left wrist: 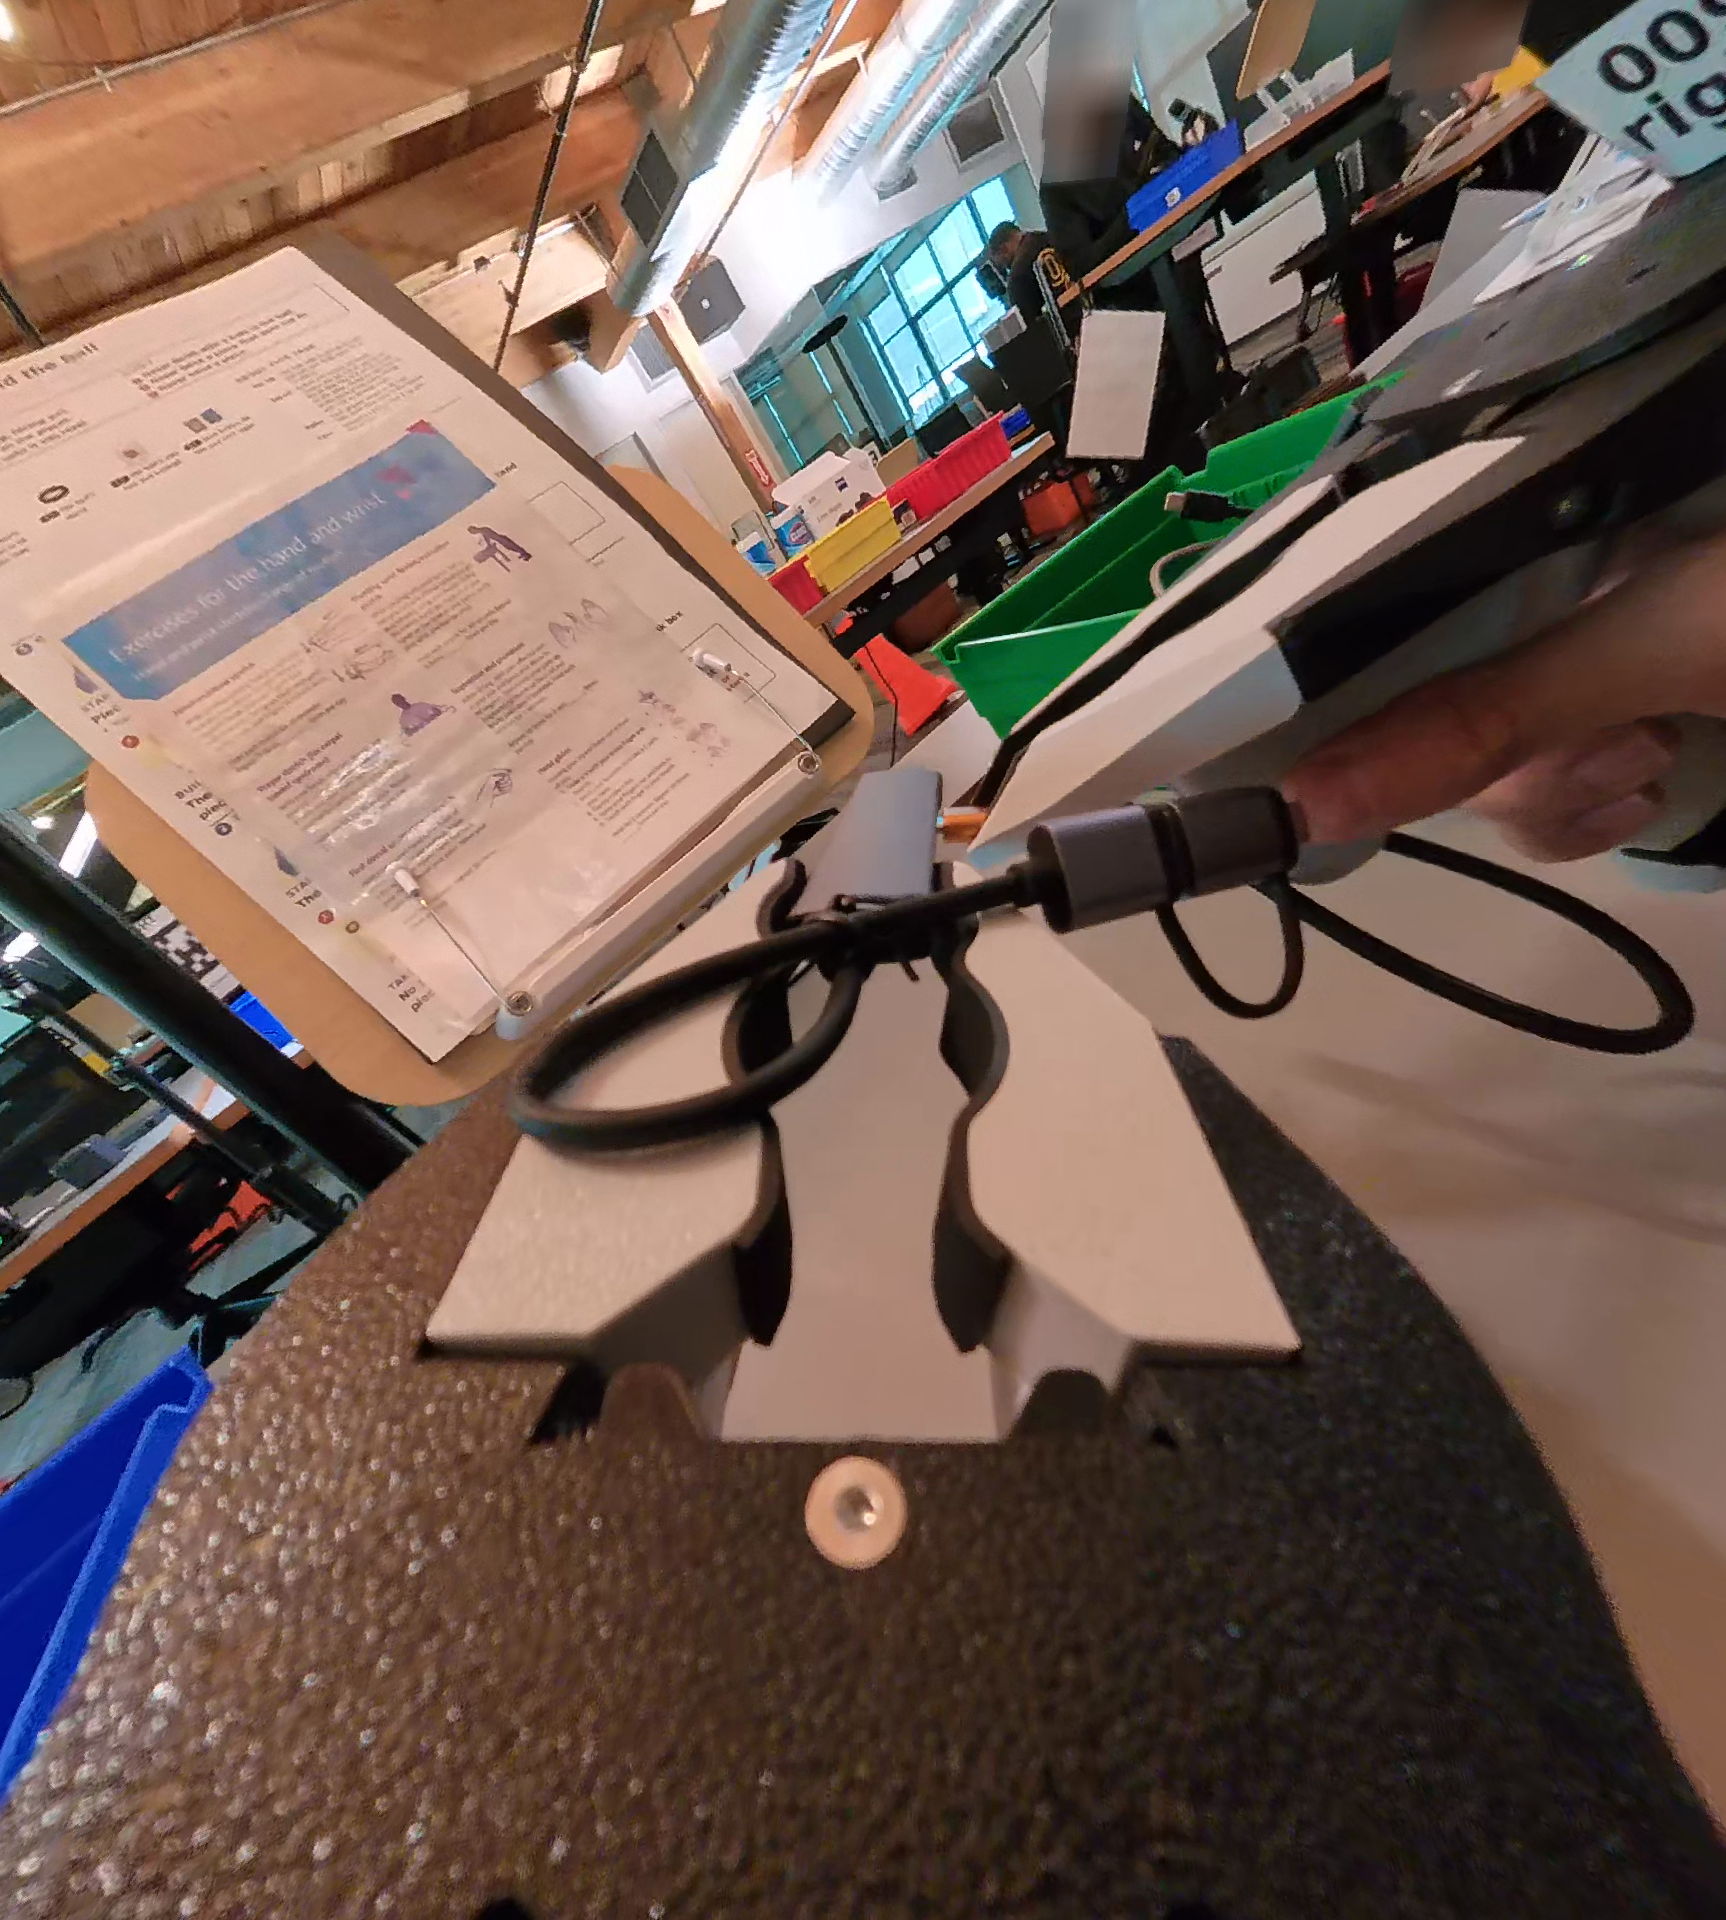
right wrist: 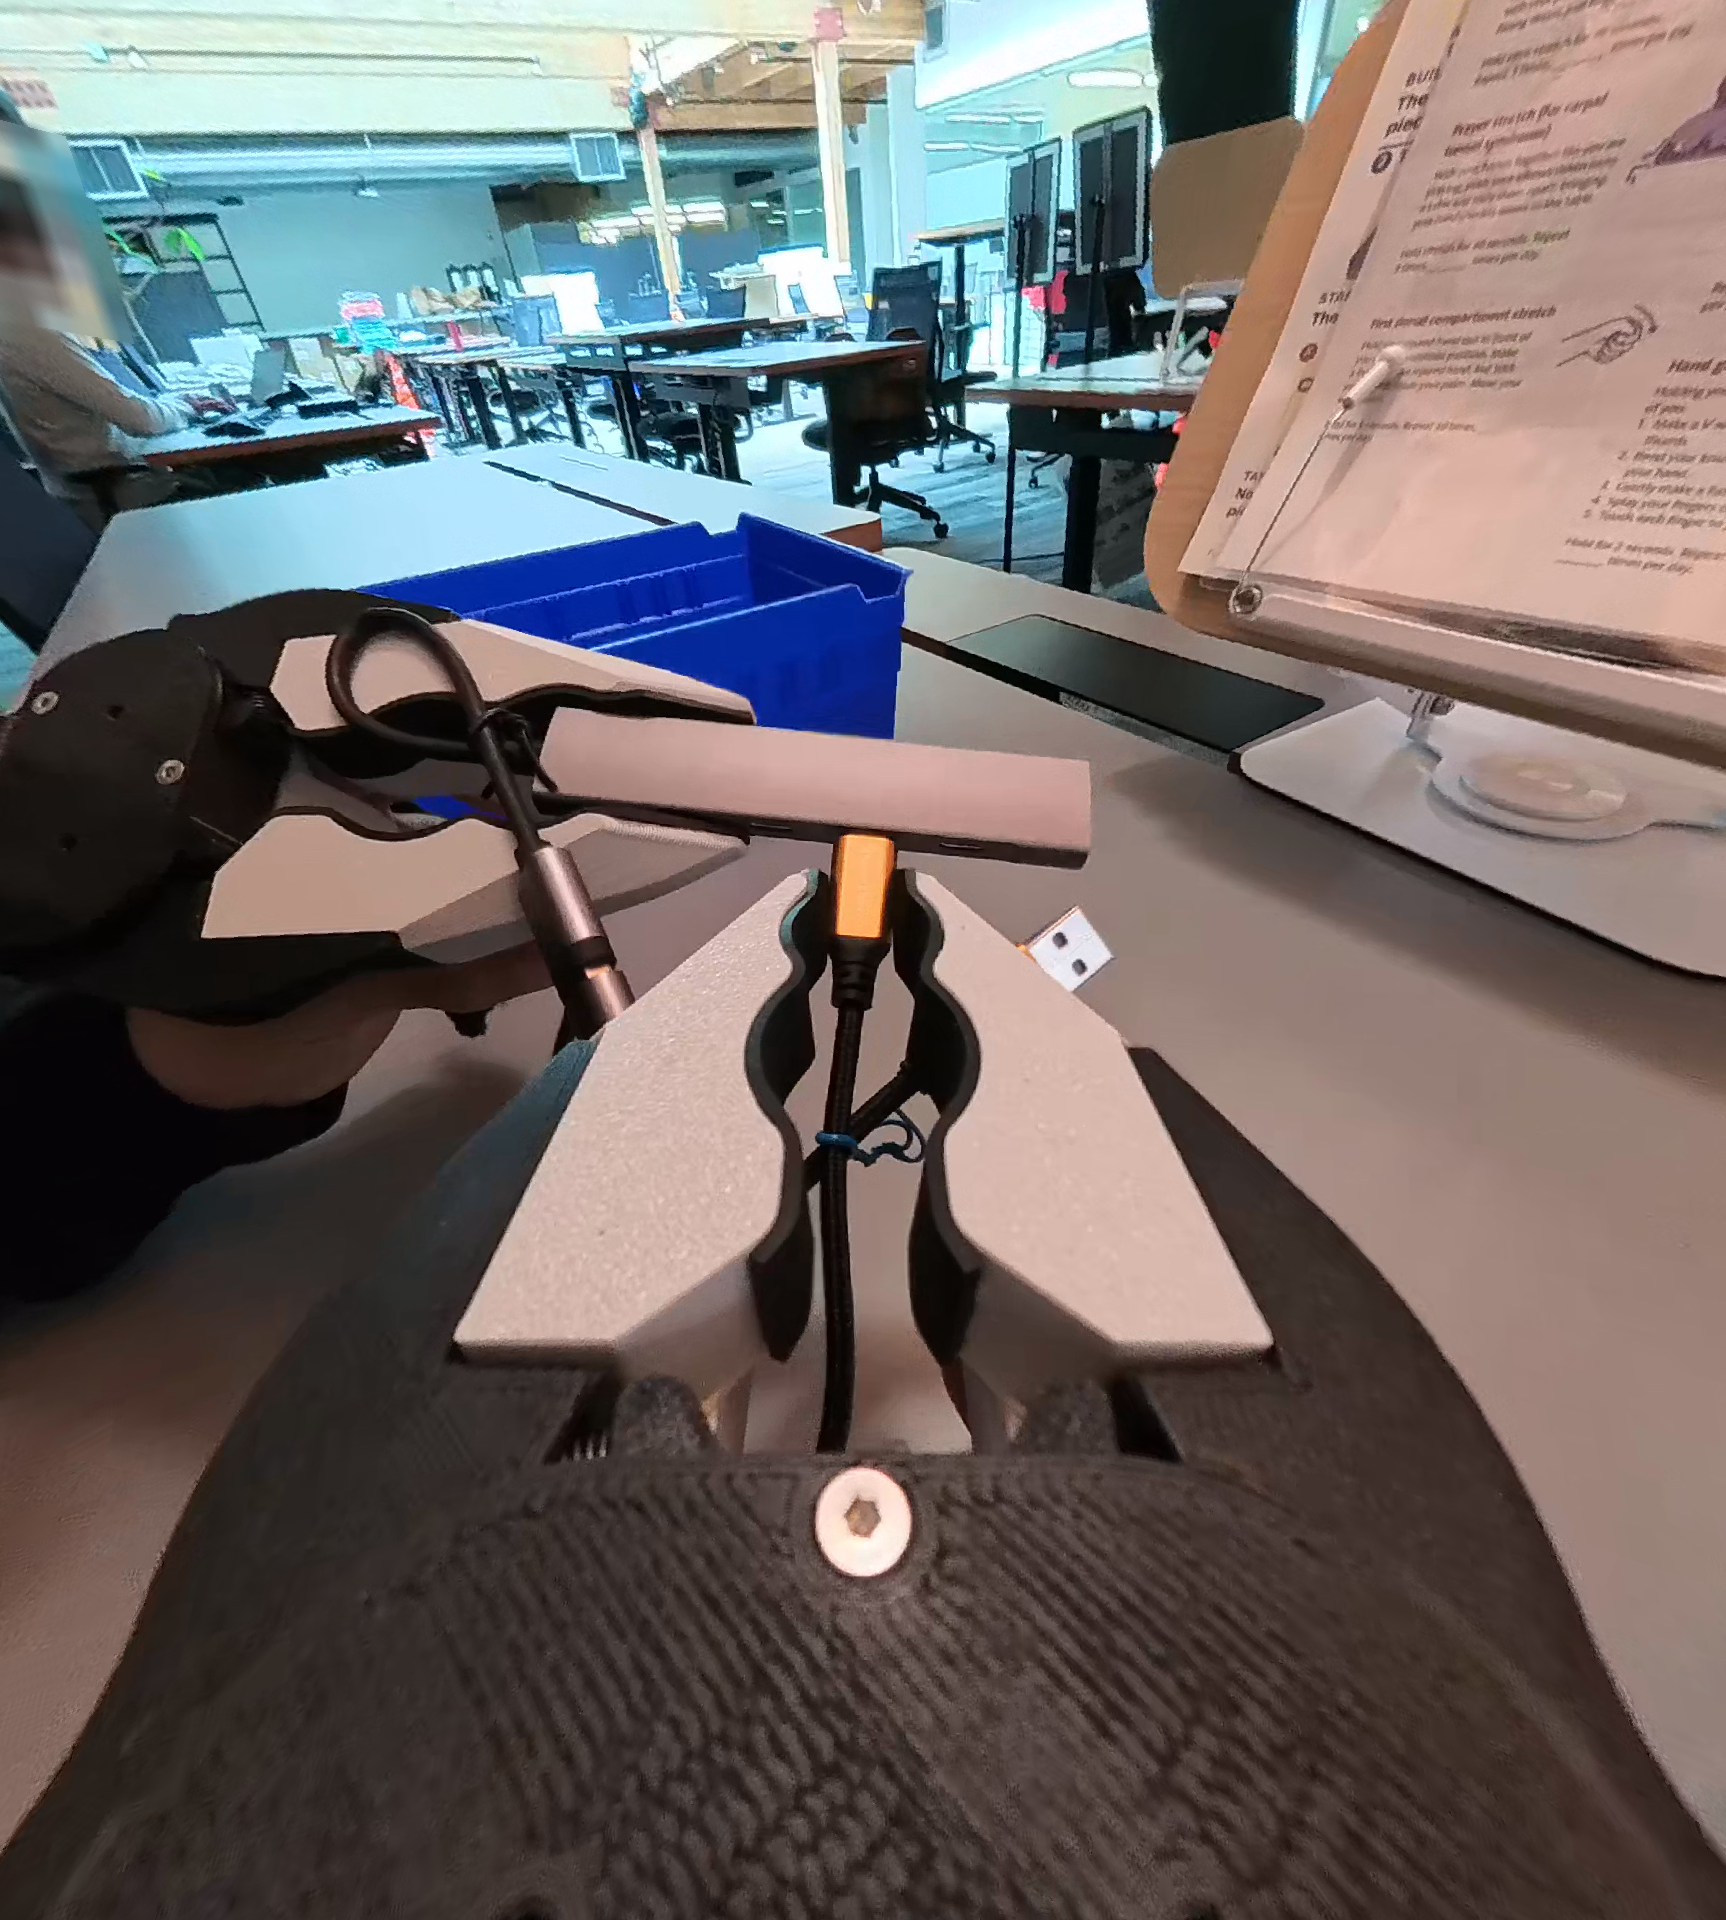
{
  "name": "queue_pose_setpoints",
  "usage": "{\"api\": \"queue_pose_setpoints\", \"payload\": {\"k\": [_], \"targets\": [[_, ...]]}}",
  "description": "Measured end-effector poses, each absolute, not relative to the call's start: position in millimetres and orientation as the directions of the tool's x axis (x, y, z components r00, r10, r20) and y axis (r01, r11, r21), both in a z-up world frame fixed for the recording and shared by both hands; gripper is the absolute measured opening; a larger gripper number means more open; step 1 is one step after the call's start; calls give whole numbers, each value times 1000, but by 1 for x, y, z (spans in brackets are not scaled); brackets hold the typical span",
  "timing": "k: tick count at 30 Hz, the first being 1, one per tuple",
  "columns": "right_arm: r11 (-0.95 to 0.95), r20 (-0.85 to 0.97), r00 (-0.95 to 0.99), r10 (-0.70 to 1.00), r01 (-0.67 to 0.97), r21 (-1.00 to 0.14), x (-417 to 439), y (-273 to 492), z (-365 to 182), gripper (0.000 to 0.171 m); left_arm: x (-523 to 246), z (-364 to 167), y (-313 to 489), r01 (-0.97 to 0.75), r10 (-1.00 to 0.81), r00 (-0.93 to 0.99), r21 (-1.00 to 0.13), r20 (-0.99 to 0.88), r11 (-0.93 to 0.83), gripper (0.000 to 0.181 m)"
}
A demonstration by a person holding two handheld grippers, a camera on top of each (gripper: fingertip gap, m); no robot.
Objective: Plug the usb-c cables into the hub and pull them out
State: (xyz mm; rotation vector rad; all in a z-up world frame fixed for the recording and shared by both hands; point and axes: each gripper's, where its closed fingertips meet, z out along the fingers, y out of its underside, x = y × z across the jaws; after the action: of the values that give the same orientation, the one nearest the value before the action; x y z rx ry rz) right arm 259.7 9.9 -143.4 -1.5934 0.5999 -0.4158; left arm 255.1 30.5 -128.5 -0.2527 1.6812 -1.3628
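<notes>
Left gripper [right wrist: 568, 769] pinches one end of the grey metal USB hub [right wrist: 817, 774], a slim bar held level above the counter [right wrist: 1358, 1091]. The hub's own black cable [left wrist: 1461, 977] loops loose, ending in a grey-sleeved plug [left wrist: 1119, 857].

Right gripper [right wrist: 859, 914] is pressed onto an orange metal USB-C plug [right wrist: 861, 883] — plug tip meets the hub's side edge at a port; how far it is seated cannot be told. Its braided black cable [right wrist: 838, 1195] runs back between the matte grey fingers, tied with a blue band.

A white USB-A plug [right wrist: 1072, 951] shows just behind the right finger.

Blue plastic bin [right wrist: 786, 613] with ribbed walls sits behind the hub. Green bin [left wrist: 1077, 623] holds a pale cable. A wooden stand with printed sheets [right wrist: 1565, 364] sits right of the hub in the right wrist view.
</notes>
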Motion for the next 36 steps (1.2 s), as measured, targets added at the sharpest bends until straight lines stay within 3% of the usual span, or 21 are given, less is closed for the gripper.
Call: {"api": "queue_pose_setpoints", "payload": {"k": [16, 28, 32, 36], "targets": [[-102, -41, 777, -628, -135, -986, 260, 6, -151, 12, 258, -137, 27, 324, -648, -592, -878, -478, 352, 25], [-24, -123, 774, -621, -175, -984, 262, -2, -146, 12, 259, -132, 19, 339, -652, -557, -857, -515, 387, 26], [-125, -47, 768, -638, -163, -979, 262, -2, -158, 12, 260, -143, 20, 332, -626, -572, -847, -531, 415, 26], [-58, -101, 761, -641, -179, -982, 263, -2, -149, 12, 259, -133, 18, 340, -644, -556, -850, -526, 401, 25]]}}
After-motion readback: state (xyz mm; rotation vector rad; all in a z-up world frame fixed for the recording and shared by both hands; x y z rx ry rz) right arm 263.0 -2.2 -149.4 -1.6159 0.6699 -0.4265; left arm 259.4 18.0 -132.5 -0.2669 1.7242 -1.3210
